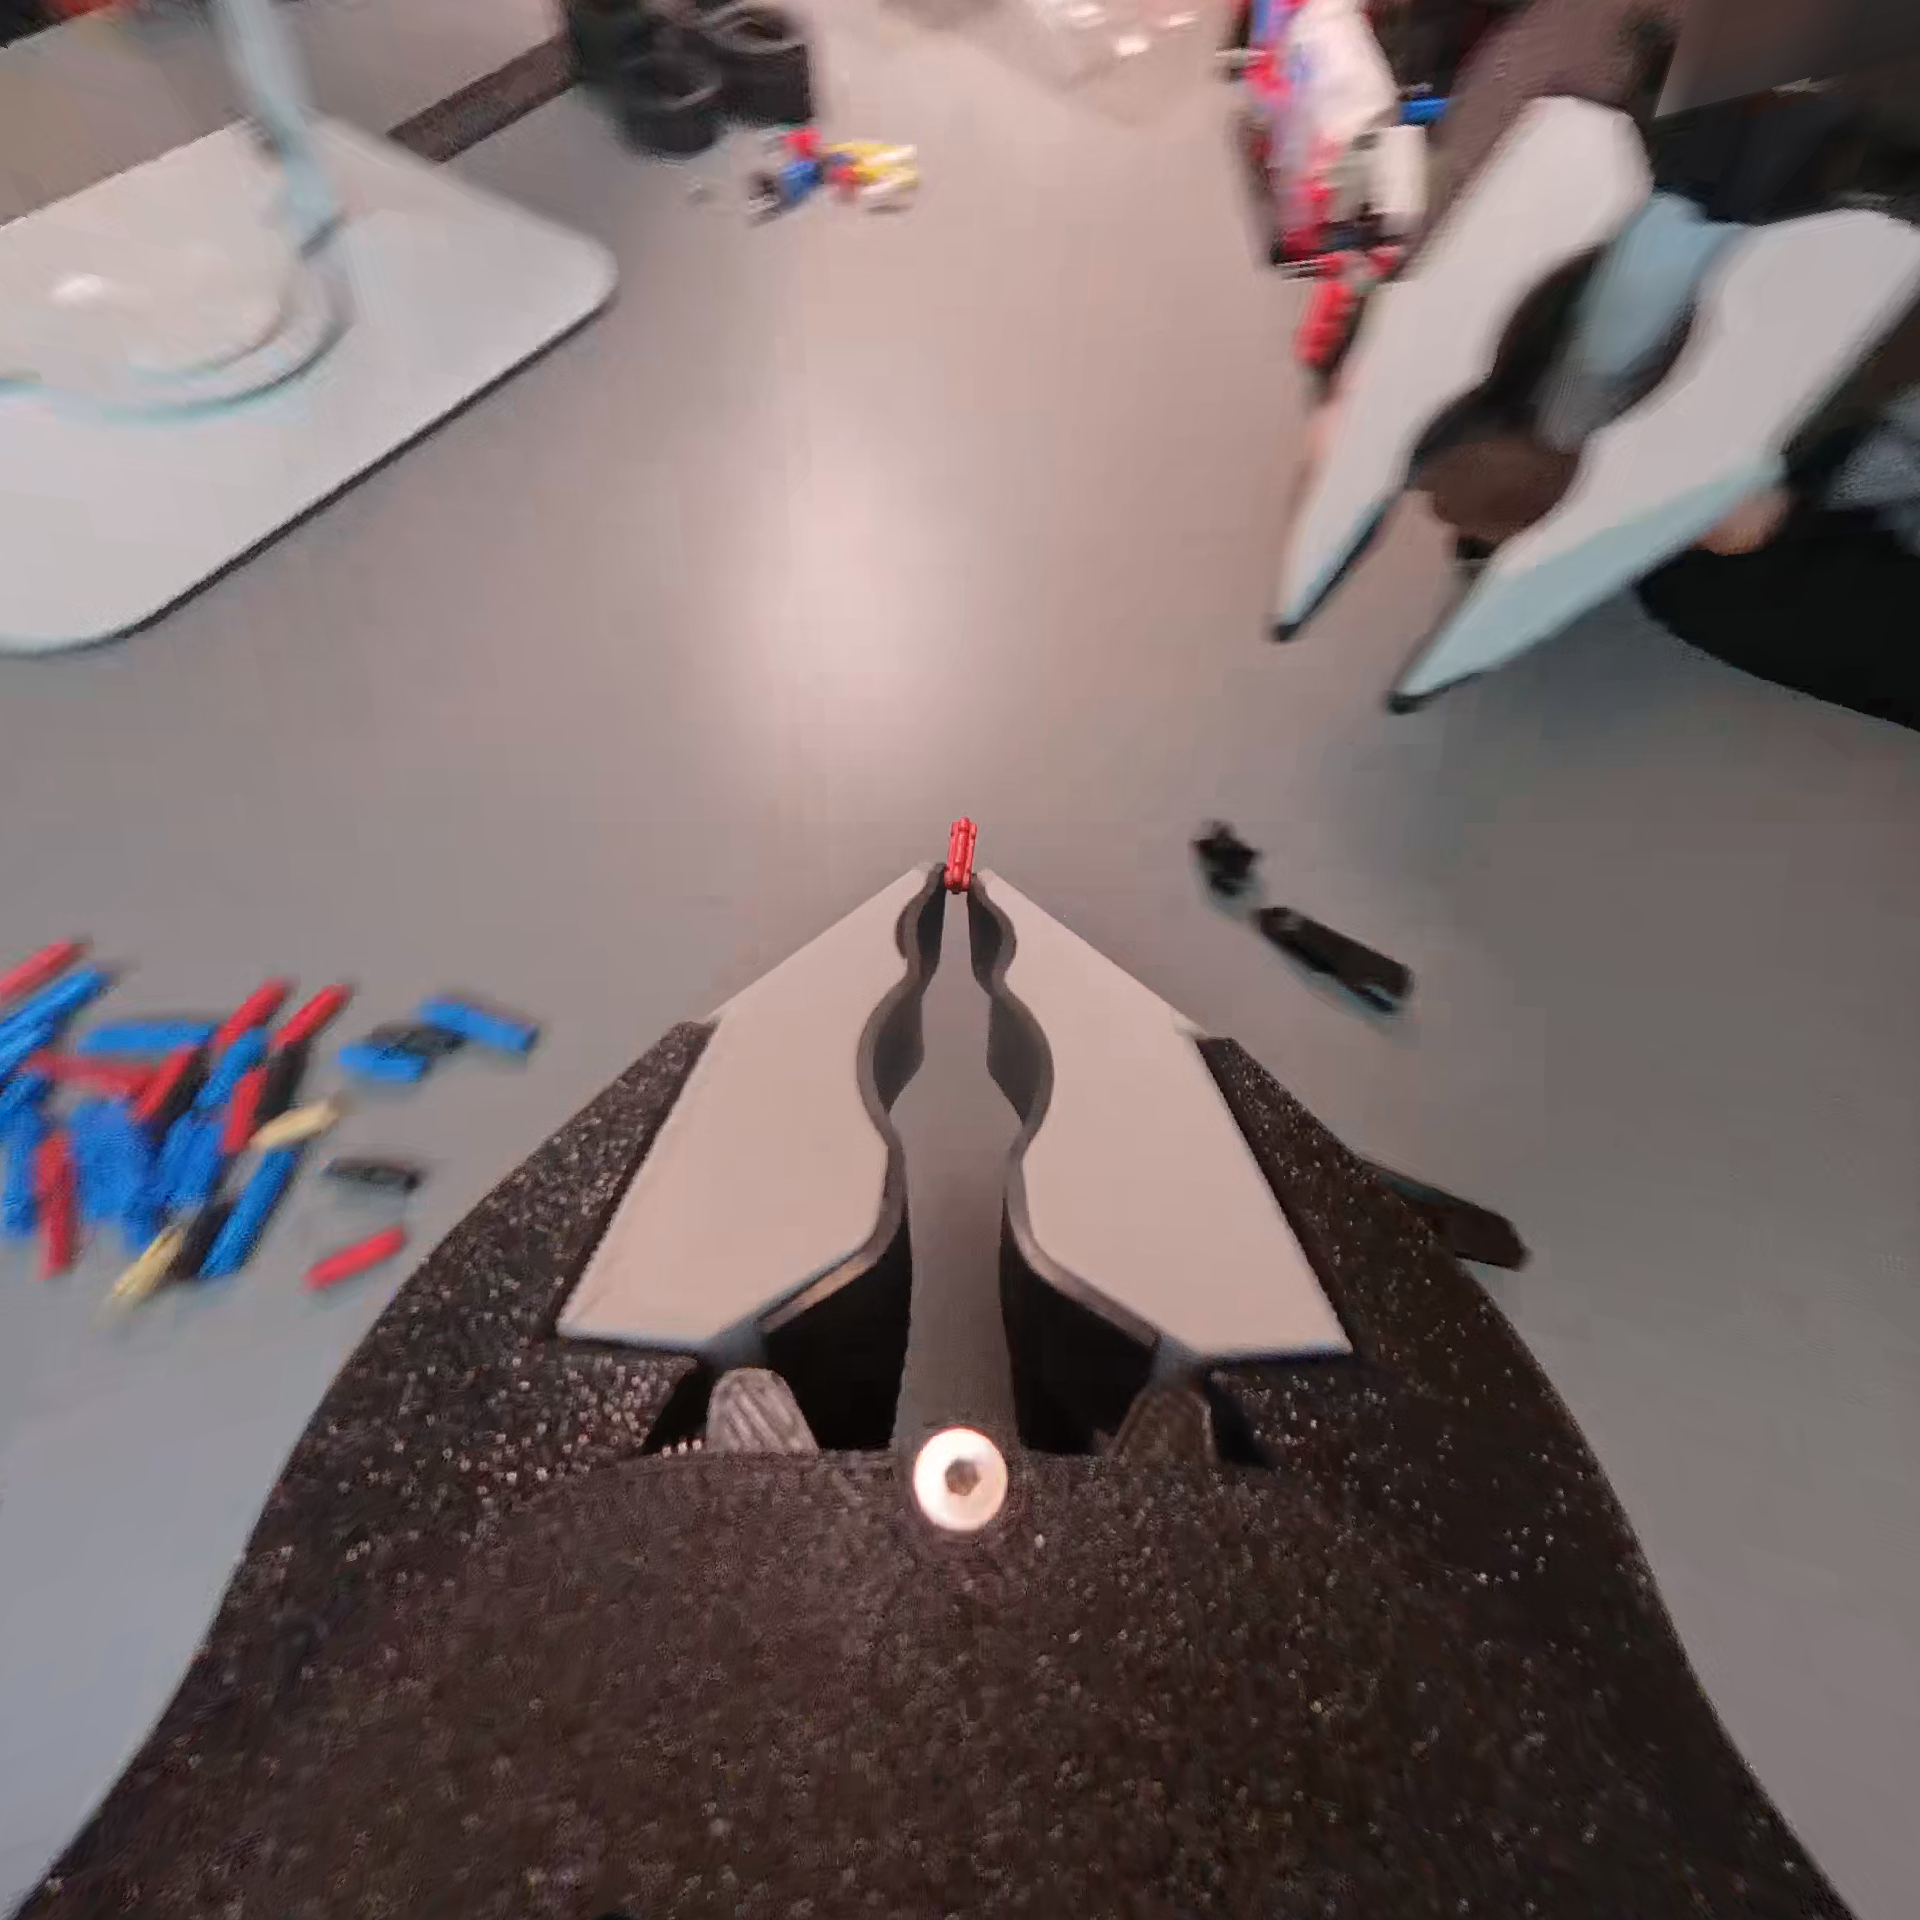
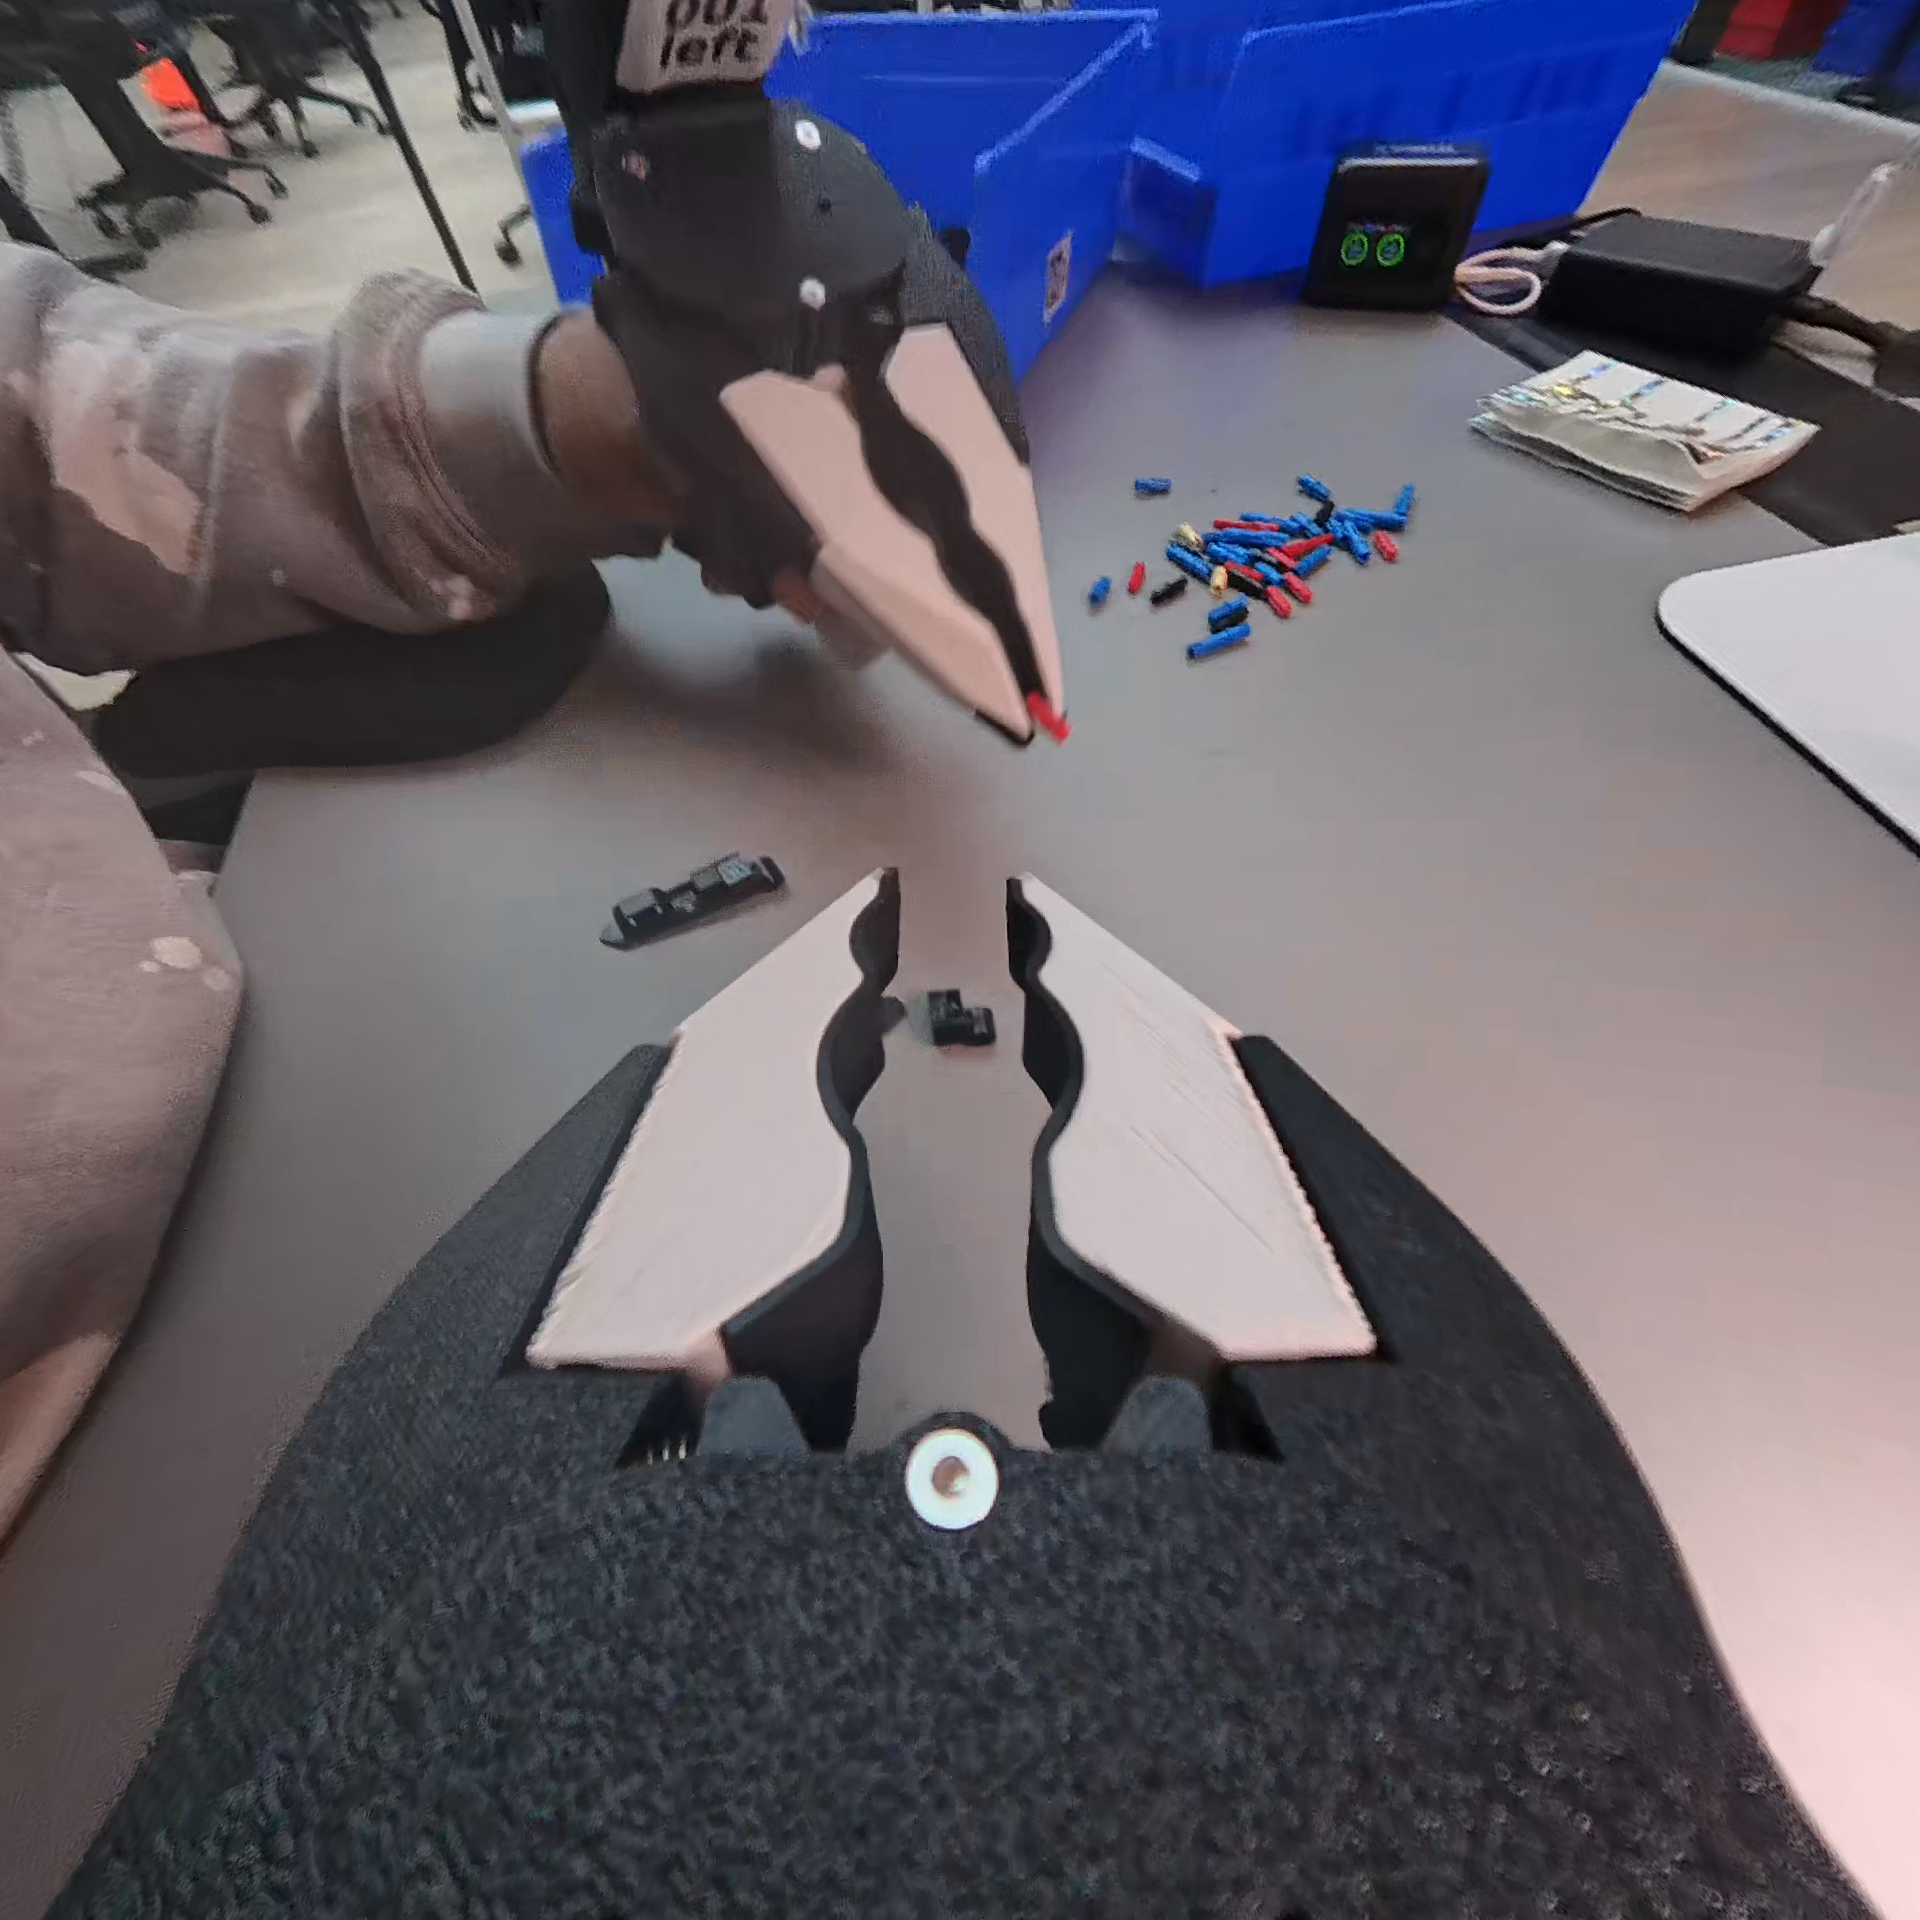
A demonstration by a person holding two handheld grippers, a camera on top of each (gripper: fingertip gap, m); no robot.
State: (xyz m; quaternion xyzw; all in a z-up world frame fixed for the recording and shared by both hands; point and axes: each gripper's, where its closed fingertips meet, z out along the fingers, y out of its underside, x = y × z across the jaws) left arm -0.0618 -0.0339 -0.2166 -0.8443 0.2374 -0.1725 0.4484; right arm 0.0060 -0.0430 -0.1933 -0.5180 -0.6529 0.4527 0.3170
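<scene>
**Red pin pinched in the left gripper, right gripper open over a small black part**

While the left gripper (image 1: 958,883) is raised clear of the grey table (image 1: 831,644), we see its fingertips closed on a small red pin (image 1: 961,854), which sticks out past the tips. In the right wrist view the same pin (image 2: 1047,717) shows at the end of the left gripper (image 2: 1029,717), held by a person's hand (image 2: 613,436) in a pale sleeve.

The right gripper (image 2: 951,894) hangs with its jaws apart and grips nothing. Between its fingers, on the table, lies a small black part (image 2: 951,1020). A longer black piece (image 2: 694,900) lies just to the left of it.

Farther off we see a loose pile of blue, red and black pins (image 2: 1262,561), and beyond it blue bins (image 2: 1403,125). A pale mat (image 1: 260,436) lies at the table's side.
</scene>
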